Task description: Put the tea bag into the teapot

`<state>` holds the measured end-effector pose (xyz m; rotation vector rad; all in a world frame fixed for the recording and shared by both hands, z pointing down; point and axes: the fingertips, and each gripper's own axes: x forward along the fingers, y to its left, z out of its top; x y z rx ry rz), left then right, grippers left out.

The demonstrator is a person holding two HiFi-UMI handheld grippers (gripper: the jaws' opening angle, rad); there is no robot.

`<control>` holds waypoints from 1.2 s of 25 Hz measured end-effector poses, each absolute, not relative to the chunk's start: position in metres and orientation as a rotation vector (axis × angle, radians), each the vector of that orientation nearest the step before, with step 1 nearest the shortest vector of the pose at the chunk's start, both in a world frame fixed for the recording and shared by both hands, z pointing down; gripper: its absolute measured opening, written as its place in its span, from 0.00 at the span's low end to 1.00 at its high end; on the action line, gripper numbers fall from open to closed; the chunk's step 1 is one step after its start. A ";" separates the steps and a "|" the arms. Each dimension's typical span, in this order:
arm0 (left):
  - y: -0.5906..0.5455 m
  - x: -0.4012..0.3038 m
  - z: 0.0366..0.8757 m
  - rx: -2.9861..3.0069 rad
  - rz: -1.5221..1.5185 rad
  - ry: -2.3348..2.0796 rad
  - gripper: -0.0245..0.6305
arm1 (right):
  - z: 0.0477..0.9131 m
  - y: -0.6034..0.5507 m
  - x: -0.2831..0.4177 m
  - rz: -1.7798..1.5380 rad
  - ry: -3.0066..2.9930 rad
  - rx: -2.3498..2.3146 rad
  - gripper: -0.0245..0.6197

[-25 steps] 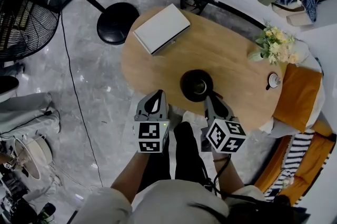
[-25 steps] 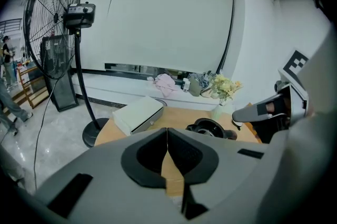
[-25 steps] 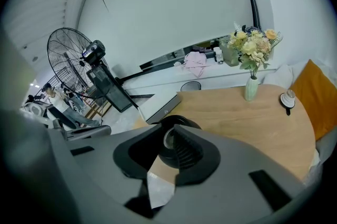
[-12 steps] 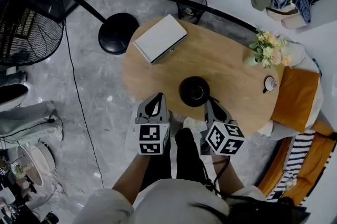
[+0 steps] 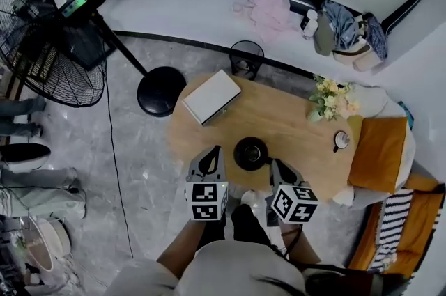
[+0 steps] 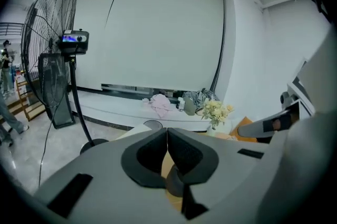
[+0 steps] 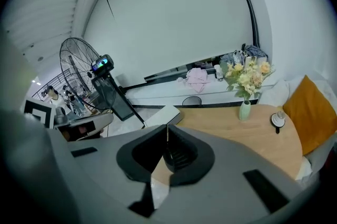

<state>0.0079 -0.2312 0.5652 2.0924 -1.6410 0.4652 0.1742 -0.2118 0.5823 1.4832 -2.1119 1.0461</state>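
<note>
A black teapot (image 5: 251, 152) stands on the oval wooden table (image 5: 293, 122), near its front edge. No tea bag shows in any view. My left gripper (image 5: 211, 152) hangs just left of the teapot at the table's near edge, its jaws pressed together with nothing between them. My right gripper (image 5: 276, 165) sits just right of the teapot and a little nearer to me, also shut and empty. In the left gripper view the jaws of the left gripper (image 6: 167, 131) meet, with a dark round shape below them. The right gripper (image 7: 167, 129) looks over the table (image 7: 247, 133).
A white box (image 5: 211, 97) lies at the table's far left end, a vase of flowers (image 5: 330, 98) and a small cup (image 5: 341, 141) at its right. A standing fan (image 5: 52, 30) is on the left, a wire bin (image 5: 247, 58) behind the table and an orange cushion (image 5: 378, 152) to the right.
The head view has risen and pulled back, so the table and teapot look smaller and more of the room shows. Both grippers stay shut beside the teapot.
</note>
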 end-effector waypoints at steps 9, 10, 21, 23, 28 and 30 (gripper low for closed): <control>-0.275 0.017 0.490 2.195 0.341 -1.716 0.07 | 0.515 -0.250 0.201 0.904 -2.209 1.612 0.10; -0.278 0.018 0.482 2.208 0.335 -1.715 0.07 | 0.506 -0.253 0.206 0.885 -2.214 1.633 0.10; -0.309 0.000 0.400 2.358 0.202 -1.724 0.07 | 0.403 -0.282 0.269 0.523 -2.251 1.856 0.10; -0.311 -0.005 0.396 2.353 0.196 -1.734 0.07 | 0.398 -0.283 0.277 0.515 -2.241 1.893 0.10; -0.311 -0.005 0.393 2.364 0.202 -1.734 0.07 | 0.396 -0.281 0.283 0.517 -2.232 1.930 0.10; -0.310 -0.005 0.394 2.367 0.204 -1.731 0.07 | 0.397 -0.279 0.281 0.515 -2.224 1.930 0.09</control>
